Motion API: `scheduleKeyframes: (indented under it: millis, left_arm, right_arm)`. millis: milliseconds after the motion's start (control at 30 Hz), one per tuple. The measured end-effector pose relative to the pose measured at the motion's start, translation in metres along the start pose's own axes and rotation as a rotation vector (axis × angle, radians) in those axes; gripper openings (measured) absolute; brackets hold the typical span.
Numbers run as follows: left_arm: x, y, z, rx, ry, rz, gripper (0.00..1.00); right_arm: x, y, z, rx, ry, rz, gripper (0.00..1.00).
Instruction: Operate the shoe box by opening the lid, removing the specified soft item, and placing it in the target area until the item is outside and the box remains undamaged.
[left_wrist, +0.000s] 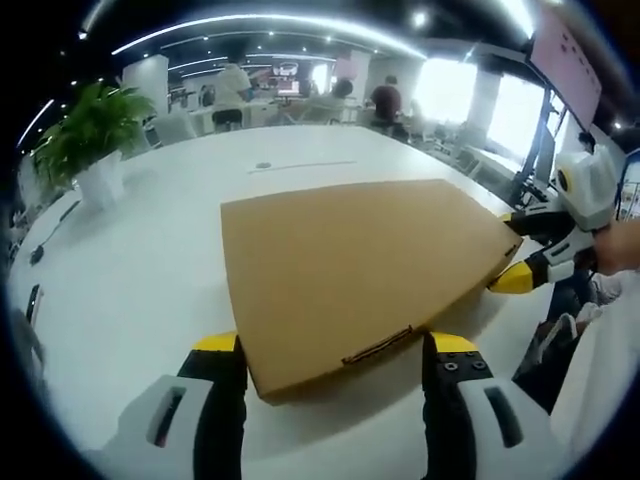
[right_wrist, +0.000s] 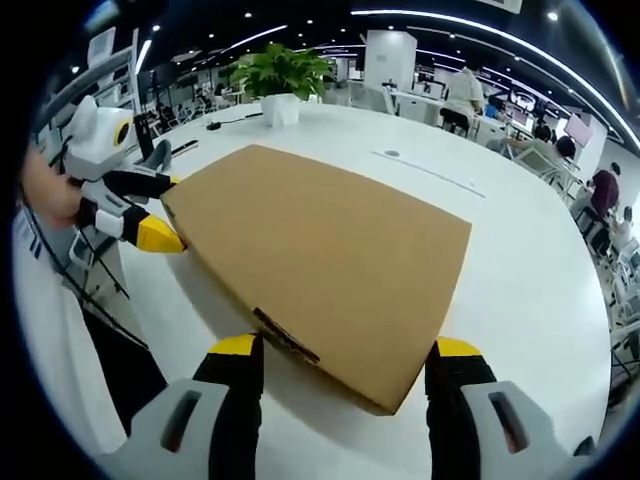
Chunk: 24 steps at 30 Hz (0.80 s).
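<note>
While the lid is not yet lifted, the shoe box (left_wrist: 355, 275) lies flat and closed on the white surface (left_wrist: 140, 280), well in front of the potted plant (left_wrist: 95, 140). Each claw sits at an opposite end of the box: the left claw (left_wrist: 335, 355) spread wide around one short edge, the right claw (right_wrist: 345, 360) equally wide around the other. Any soft item inside is hidden. Prying both ends at once, or biting the thin cardboard rim, could likely crease or tear the lid.
</note>
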<state>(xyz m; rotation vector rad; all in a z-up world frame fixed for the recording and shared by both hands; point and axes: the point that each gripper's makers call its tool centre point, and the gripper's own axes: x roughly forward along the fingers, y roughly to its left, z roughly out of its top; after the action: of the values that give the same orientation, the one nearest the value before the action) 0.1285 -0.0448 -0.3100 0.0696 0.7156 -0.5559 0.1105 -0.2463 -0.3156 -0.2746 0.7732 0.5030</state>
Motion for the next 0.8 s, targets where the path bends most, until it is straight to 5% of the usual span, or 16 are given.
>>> scheduleKeyframes:
  millis: [800]
  left_arm:
    - [-0.0081, -0.0001, -0.0082, 0.057, 0.009, -0.01, 0.66]
  right_arm:
    - [-0.0069, 0.0074, -0.0076, 0.038, 0.028, 0.002, 0.64]
